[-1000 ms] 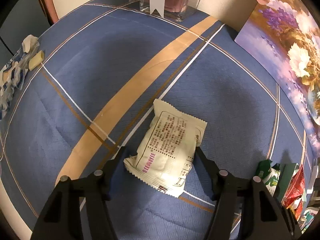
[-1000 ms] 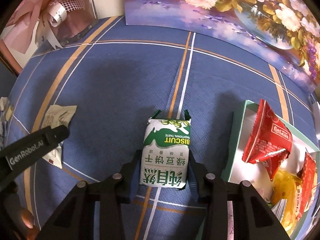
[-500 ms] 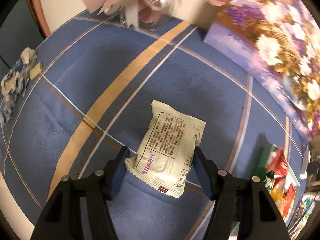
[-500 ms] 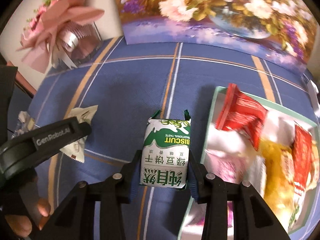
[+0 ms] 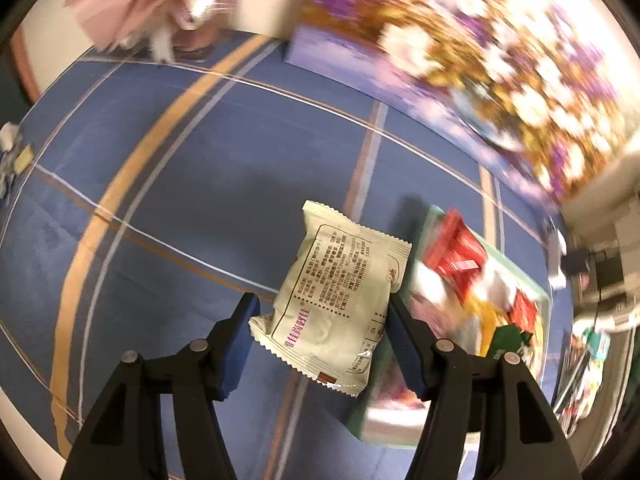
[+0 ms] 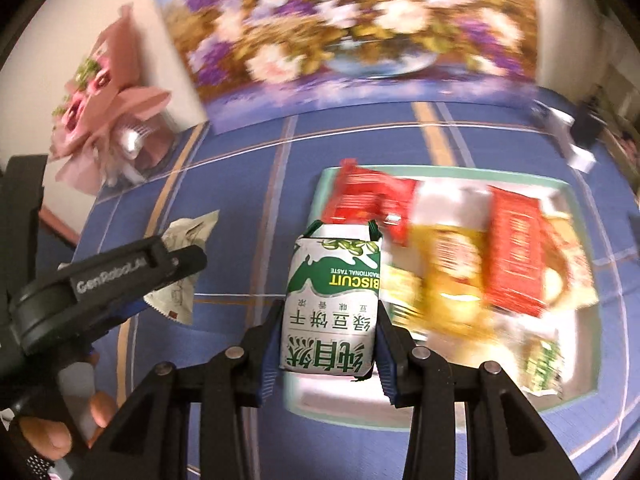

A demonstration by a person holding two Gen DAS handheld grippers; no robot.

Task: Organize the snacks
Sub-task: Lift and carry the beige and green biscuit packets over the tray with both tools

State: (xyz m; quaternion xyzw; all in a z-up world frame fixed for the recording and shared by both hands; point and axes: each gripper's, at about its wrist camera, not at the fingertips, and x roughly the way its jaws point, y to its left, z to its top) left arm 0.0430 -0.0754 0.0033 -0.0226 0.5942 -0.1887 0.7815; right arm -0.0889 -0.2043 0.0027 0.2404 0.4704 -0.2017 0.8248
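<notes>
My left gripper (image 5: pixel 320 320) is shut on a cream snack packet (image 5: pixel 340 292) with printed text, held above the blue tablecloth just left of the green tray (image 5: pixel 544 296). My right gripper (image 6: pixel 328 344) is shut on a green and white biscuit packet (image 6: pixel 332 300), held over the near left corner of the tray (image 6: pixel 576 196). The tray holds red packets (image 6: pixel 516 256), a yellow packet (image 6: pixel 448 268) and other snacks. The left gripper and its cream packet also show at the left of the right wrist view (image 6: pixel 176 276).
A floral painting (image 6: pixel 352 28) leans at the back of the table. A pink bouquet in a clear box (image 6: pixel 108 128) stands at the back left. Wrappers (image 5: pixel 12 156) lie at the table's far left edge. Clutter (image 5: pixel 588 344) lies beyond the tray.
Both grippers have lifted their packets and swung right toward the tray. The biscuit packet is now over the tray's corner; the cream packet is beside the tray.
</notes>
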